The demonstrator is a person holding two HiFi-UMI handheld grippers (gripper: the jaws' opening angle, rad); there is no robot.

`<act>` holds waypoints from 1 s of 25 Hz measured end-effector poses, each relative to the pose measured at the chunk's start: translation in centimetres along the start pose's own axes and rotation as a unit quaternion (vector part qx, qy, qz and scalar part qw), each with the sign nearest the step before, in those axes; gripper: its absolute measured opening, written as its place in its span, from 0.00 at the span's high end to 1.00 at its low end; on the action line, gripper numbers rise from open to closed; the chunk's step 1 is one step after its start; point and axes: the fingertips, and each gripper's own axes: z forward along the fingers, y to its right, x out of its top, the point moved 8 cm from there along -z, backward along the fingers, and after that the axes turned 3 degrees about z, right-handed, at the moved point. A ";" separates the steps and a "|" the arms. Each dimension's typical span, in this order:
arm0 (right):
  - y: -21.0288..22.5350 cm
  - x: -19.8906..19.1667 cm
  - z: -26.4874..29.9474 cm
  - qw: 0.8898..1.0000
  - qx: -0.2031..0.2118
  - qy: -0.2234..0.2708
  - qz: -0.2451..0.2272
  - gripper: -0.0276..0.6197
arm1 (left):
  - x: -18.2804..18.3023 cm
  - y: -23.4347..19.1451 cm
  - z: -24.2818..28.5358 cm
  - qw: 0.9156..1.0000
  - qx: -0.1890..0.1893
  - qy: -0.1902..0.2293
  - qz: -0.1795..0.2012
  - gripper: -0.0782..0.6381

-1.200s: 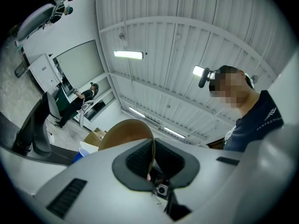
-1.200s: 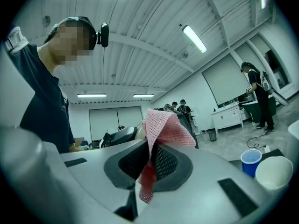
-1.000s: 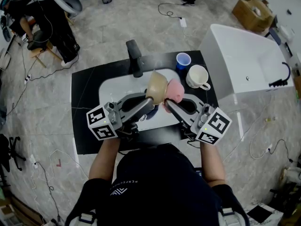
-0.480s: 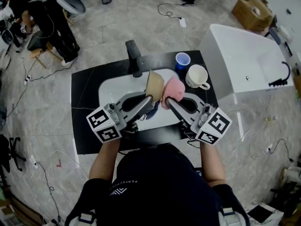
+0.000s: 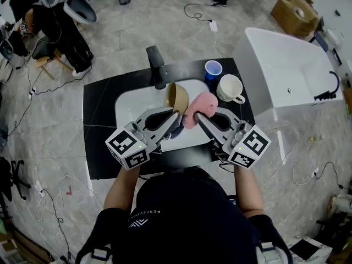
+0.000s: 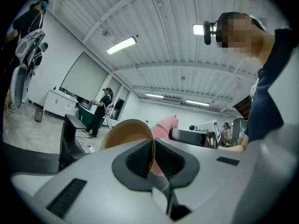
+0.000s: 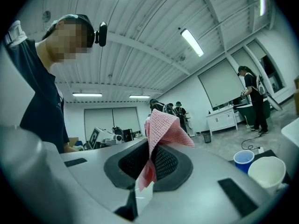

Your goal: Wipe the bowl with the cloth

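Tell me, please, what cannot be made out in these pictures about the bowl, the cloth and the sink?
- Whether the bowl touches the cloth: too small in the head view.
- The bowl's lower half: left gripper view, covered by the left tongs.
- How much cloth is gripped: right gripper view, the right tongs cover it.
- The sink floor: head view, largely behind both tongs.

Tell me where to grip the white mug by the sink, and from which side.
Pinch the white mug at its rim from above, one jaw inside, on its near right side by the handle. It stands upright with its mouth open, and the blue cup crowds its far left side.
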 end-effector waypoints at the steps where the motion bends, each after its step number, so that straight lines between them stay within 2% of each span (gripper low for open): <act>1: 0.0 0.0 0.0 1.000 -0.002 -0.001 0.000 0.89 | -0.1 0.0 0.0 1.000 0.004 -0.002 0.006 0.86; 6: 0.2 -0.4 0.0 1.000 -0.014 -0.006 0.004 0.89 | -0.6 0.0 0.0 0.998 0.031 -0.031 0.053 0.86; 16: 0.6 -1.1 0.0 0.999 -0.046 -0.027 0.008 0.89 | -1.2 0.3 0.2 0.989 0.068 -0.077 0.110 0.86; 25: 1.1 -2.6 0.5 0.995 -0.082 -0.063 0.012 0.89 | -1.8 -0.2 0.1 0.986 0.087 -0.088 0.109 0.86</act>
